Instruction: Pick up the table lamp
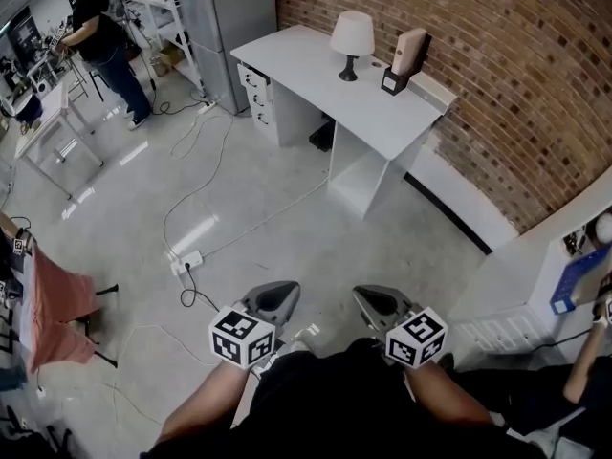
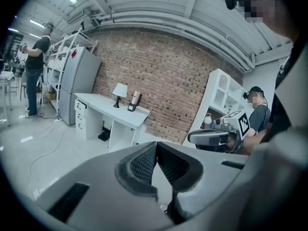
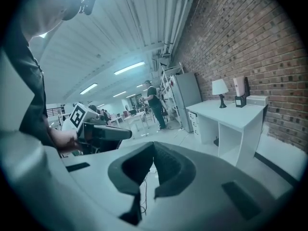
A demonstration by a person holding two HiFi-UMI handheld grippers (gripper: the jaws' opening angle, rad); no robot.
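Note:
The table lamp (image 1: 351, 42), white shade on a dark stem, stands on a white desk (image 1: 316, 70) against the brick wall, far ahead of me. It also shows small in the left gripper view as the lamp (image 2: 120, 93) and in the right gripper view as the lamp (image 3: 220, 91). My left gripper (image 1: 283, 295) and right gripper (image 1: 368, 298) are held side by side close to my body, several steps short of the desk. Both are shut with nothing between the jaws.
A tan box on a dark base (image 1: 405, 60) stands beside the lamp. Cables and a power strip (image 1: 186, 262) lie on the floor between me and the desk. A grey cabinet (image 1: 220, 27), a white shelf unit (image 1: 564, 256) at right and a person (image 1: 100, 36) at far left.

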